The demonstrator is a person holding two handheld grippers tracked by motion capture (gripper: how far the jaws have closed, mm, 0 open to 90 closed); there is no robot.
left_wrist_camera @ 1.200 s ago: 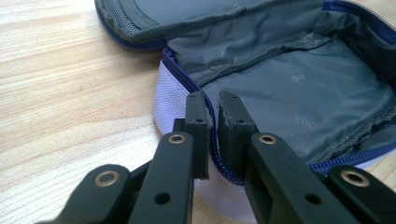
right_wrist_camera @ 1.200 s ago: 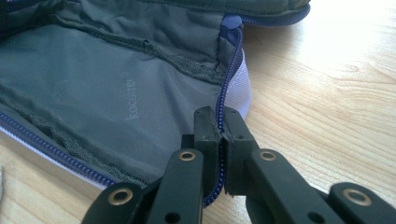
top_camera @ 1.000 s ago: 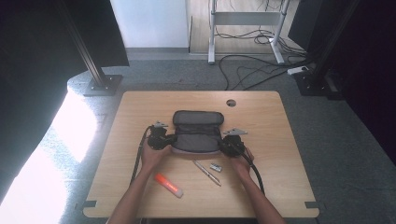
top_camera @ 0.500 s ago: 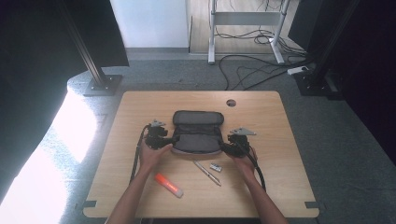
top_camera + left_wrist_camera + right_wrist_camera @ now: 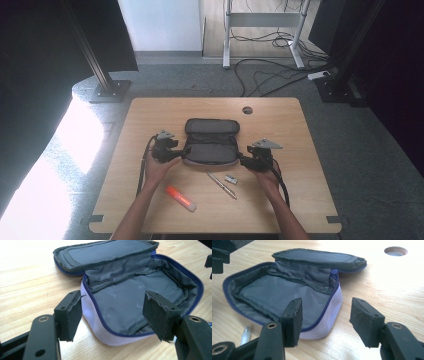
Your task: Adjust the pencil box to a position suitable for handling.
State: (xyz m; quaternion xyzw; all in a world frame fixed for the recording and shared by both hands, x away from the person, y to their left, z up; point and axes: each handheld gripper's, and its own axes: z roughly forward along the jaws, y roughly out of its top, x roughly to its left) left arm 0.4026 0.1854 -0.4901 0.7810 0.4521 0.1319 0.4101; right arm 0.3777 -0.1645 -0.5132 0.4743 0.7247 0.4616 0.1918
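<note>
Two grippers flanked the open pencil case (image 5: pixel 211 147) near the middle of the table (image 5: pixel 280 125): our left gripper (image 5: pixel 175 154) at its left end and our right gripper (image 5: pixel 246 160) at its right end. Both sets of jaws had just been opening, and both stood released, gripping nothing. In the left gripper view the left gripper (image 5: pixel 113 312) framed the near corner of the case (image 5: pixel 130 297) without its pads pressing on the fabric. In the right gripper view the right gripper (image 5: pixel 325 320) hung just off the pale end of the case (image 5: pixel 287 292), one jaw in front of the lining, the other over bare wood.

From the high view we could see what lay on the near side of the case: an orange marker (image 5: pixel 180 198), a silver pen (image 5: pixel 221 184) and a small metal sharpener (image 5: pixel 230 178), all apart from the case, plus a round hole (image 5: pixel 247 110) in the tabletop beyond it. The right gripper view caught the pen tip (image 5: pixel 245 334) and that hole (image 5: pixel 396 251). The gripper views added the blue zip edge, the grey lining and the flap folded back, details too small from above.

Printed marks showed on the lining in the left gripper view; we read something like "koo", upside down, and could not make out the rest.
</note>
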